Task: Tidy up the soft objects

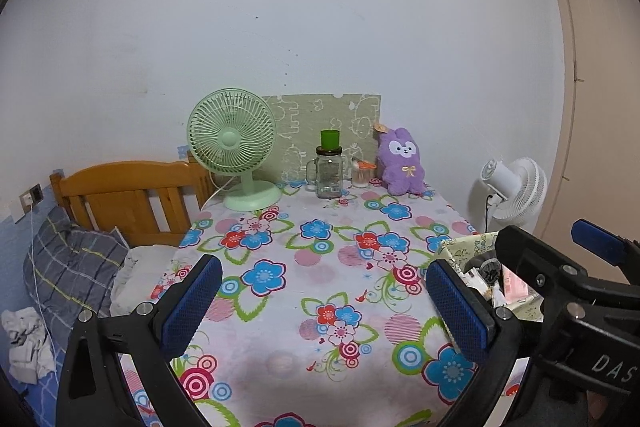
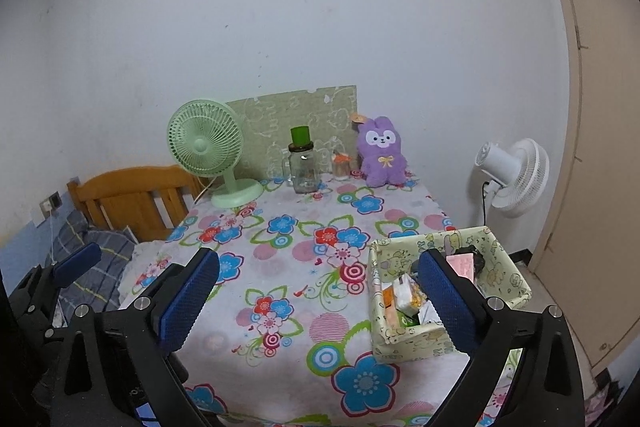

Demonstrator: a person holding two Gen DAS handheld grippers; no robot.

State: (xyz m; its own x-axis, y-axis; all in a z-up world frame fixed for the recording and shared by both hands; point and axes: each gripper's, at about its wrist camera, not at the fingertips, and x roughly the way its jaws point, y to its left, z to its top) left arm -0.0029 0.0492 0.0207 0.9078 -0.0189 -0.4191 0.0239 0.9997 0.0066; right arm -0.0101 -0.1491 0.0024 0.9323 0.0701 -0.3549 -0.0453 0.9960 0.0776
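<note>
Left wrist view: left gripper (image 1: pixel 324 301) spread wide, nothing between the blue pads, hovering over the near part of the floral tablecloth (image 1: pixel 320 267). Purple plush bunny (image 1: pixel 402 163) sits upright at the far right corner of the table, back against the wall, well apart from the gripper. Look: fuzzy lilac body, white face patch with 2 dark eyes, small yellow bow on the chest, orange tag at 1 ear. Just left of it a small glass cup (image 1: pixel 362 175), then a glass mug jar (image 1: pixel 329 173) with a green cup on top, then a green desk fan (image 1: pixel 236 151). Right gripper (image 1: pixel 560 267) shows at the right edge, its fingers apart, over a patterned fabric box (image 1: pixel 460 251) on the table's right side.

Right wrist view: right gripper (image 2: pixel 320 301) also spread, empty, its right finger in front of the fabric box (image 2: pixel 400 347), which holds small packets. Bunny (image 2: pixel 380 151) same spot, far right corner, upright, facing the camera. Jar (image 2: pixel 303 167) and green fan (image 2: pixel 208 147) to its left. White standing fan (image 2: pixel 516 175) stands on the floor beyond the table. Left gripper (image 2: pixel 76 263) partly visible at the left edge, 1 blue pad showing.
</note>
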